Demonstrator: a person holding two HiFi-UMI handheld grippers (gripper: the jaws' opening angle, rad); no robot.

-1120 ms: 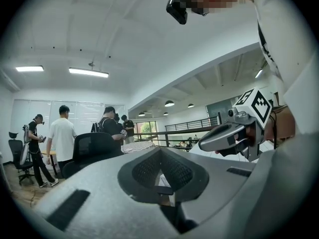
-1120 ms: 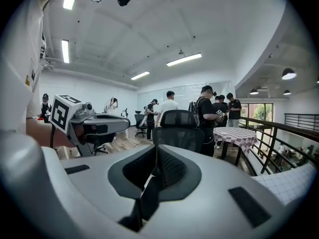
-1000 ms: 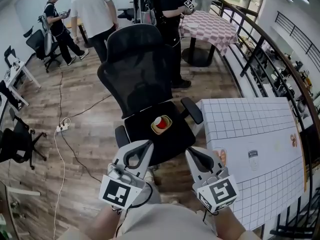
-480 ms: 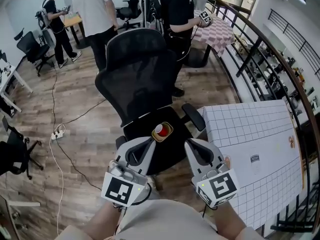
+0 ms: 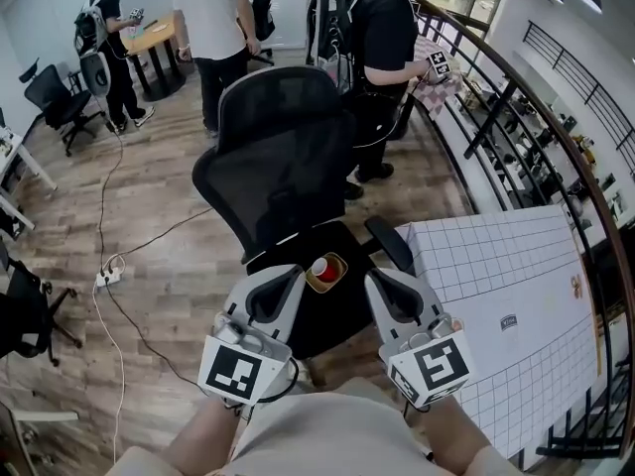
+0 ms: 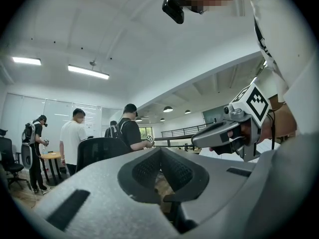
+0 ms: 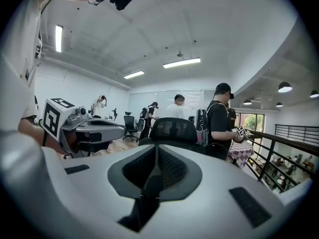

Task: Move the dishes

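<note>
Yellow bowl (image 5: pixel 325 274) on chair seat (image 5: pixel 329 317), between left tool (image 5: pixel 285 284) and right tool (image 5: pixel 382 288), both closed, empty

A black mesh office chair (image 5: pixel 283 162) bears a yellow square bowl (image 5: pixel 340 267) holding a red cup (image 5: pixel 319 268); a white grid-lined table (image 5: pixel 516 276) stands beside the chair.

Chair (image 5: pixel 288 157) stands on the floor (image 5: pixel 159 196). A bowl (image 5: pixel 325 272) holding a cup (image 5: pixel 321 268) sits on its seat, before the backrest. Left tongs (image 5: pixel 286 278) and right tongs (image 5: pixel 381 282) flank the bowl. The desk (image 5: pixel 516 276) is right of the chair, people (image 5: pixel 382 58) behind it.
</note>
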